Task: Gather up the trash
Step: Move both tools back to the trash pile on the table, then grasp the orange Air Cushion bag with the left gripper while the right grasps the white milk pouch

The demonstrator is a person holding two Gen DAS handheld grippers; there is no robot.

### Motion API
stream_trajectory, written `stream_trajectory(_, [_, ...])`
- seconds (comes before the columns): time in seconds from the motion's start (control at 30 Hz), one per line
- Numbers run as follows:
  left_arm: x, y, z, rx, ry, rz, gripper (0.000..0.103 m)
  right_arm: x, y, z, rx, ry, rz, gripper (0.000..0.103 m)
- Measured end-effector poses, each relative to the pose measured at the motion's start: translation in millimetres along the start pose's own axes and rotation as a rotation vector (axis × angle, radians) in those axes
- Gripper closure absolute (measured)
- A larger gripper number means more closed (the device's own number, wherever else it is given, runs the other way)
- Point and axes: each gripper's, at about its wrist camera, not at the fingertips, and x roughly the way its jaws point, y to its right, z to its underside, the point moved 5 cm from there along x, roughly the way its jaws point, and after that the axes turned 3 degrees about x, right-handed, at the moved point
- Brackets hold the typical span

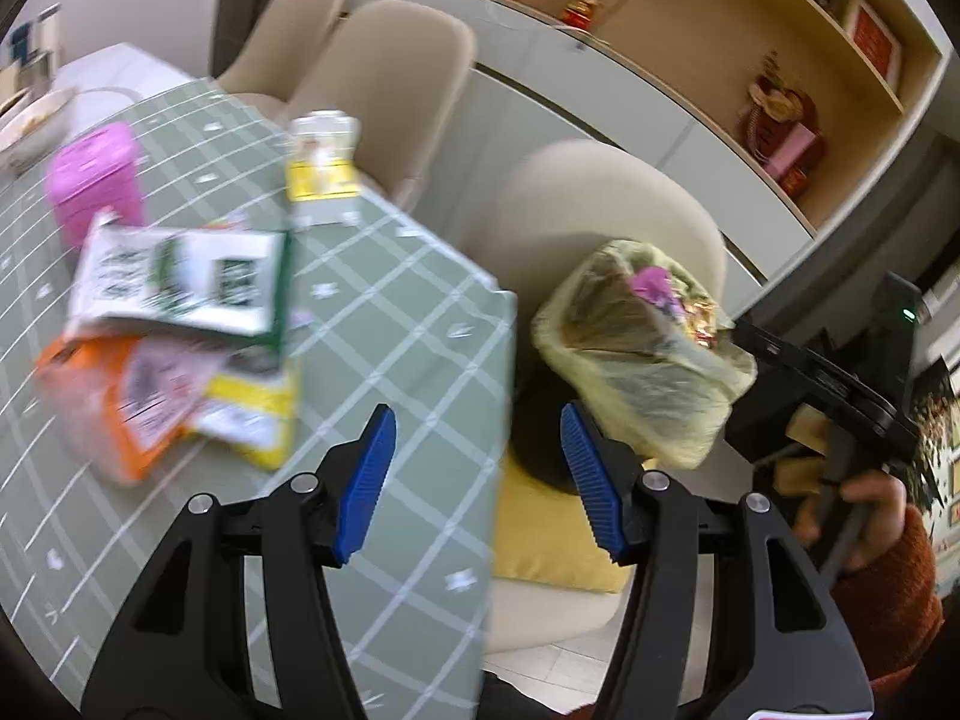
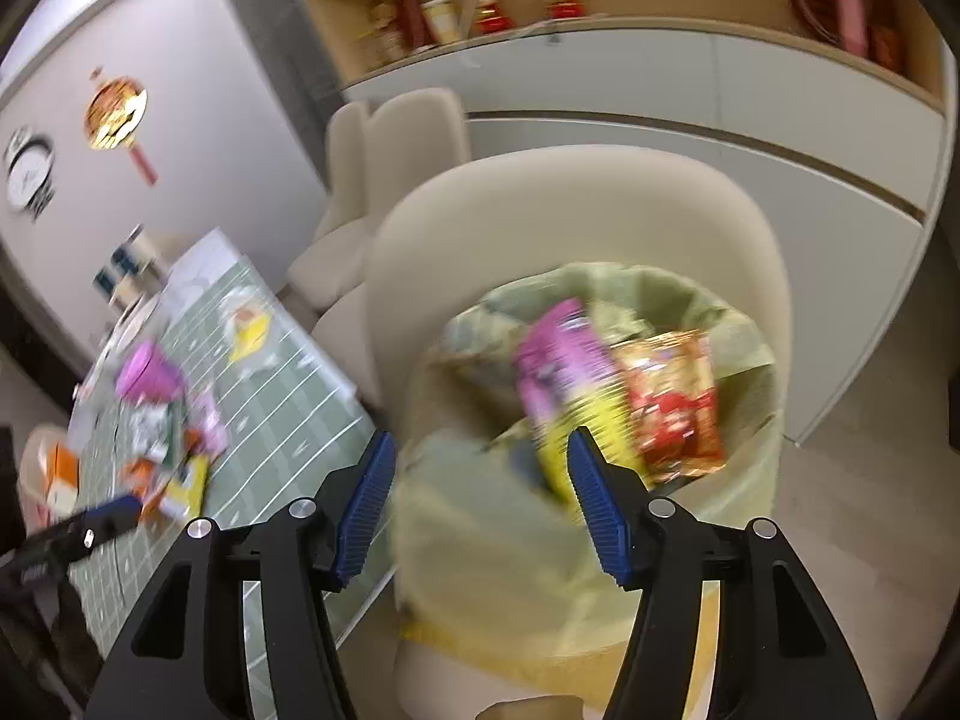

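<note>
Wrappers (image 1: 174, 324) lie in a loose heap on the green checked tablecloth (image 1: 390, 324), at ten o'clock from the left gripper (image 1: 477, 474), whose blue pads stand apart with nothing between them over the table's edge. A pink cup (image 1: 96, 180) and a yellow-labelled carton (image 1: 321, 171) stand beyond the heap. The bin (image 2: 600, 420), lined with a pale yellow bag, sits on a beige chair (image 2: 540, 210) beside the table; a purple packet (image 2: 564, 360) and an orange-red packet (image 2: 672, 402) lie inside. The right gripper (image 2: 480, 504) hangs above the bin, its jaws apart and empty, the purple packet at one o'clock from it.
</note>
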Motion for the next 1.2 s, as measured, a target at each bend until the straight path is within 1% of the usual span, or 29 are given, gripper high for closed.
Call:
stream_trajectory(0.07, [-9, -19, 7, -0.033, 0.009, -0.019, 0.049, -5, -23, 5, -0.031, 0.008, 0.001, 0.047])
stream_trajectory(0.2, [-30, -69, 25, -0.121, 0.028, -0.066, 0.049, -14, -67, 16, -0.071, 0.015, -0.041, 0.047])
stream_trajectory(0.3, [-46, -101, 38, -0.170, 0.039, -0.099, 0.049, -14, -99, 24, -0.130, -0.005, -0.053, 0.047])
stream_trajectory(0.53, [-88, -154, 60, -0.231, 0.075, -0.155, 0.049, -4, -170, 44, -0.217, -0.007, -0.120, 0.047])
stream_trajectory(0.63, [-106, -174, 68, -0.247, 0.091, -0.176, 0.048, 8, -210, 50, -0.301, -0.025, -0.172, 0.047])
stream_trajectory(0.73, [-120, -191, 72, -0.269, 0.103, -0.196, 0.048, 29, -253, 54, -0.429, -0.062, -0.261, 0.047])
stream_trajectory(0.77, [-122, -195, 72, -0.273, 0.105, -0.202, 0.046, 37, -265, 55, -0.465, -0.077, -0.274, 0.047])
stream_trajectory(0.8, [-125, -198, 72, -0.276, 0.108, -0.206, 0.045, 52, -282, 54, -0.528, -0.103, -0.286, 0.047])
stream_trajectory(0.9, [-131, -205, 71, -0.281, 0.121, -0.218, 0.045, 90, -317, 43, -0.642, -0.114, -0.286, 0.047])
stream_trajectory(0.97, [-132, -207, 72, -0.286, 0.123, -0.220, 0.045, 111, -338, 36, -0.690, -0.132, -0.327, 0.047])
stream_trajectory(1.03, [-131, -210, 78, -0.302, 0.113, -0.217, 0.045, 129, -354, 35, -0.742, -0.164, -0.355, 0.047])
stream_trajectory(1.13, [-125, -215, 87, -0.320, 0.079, -0.223, 0.045, 156, -371, 41, -0.854, -0.172, -0.335, 0.047])
stream_trajectory(1.2, [-123, -218, 93, -0.319, 0.056, -0.232, 0.045, 168, -370, 43, -0.855, -0.222, -0.345, 0.046])
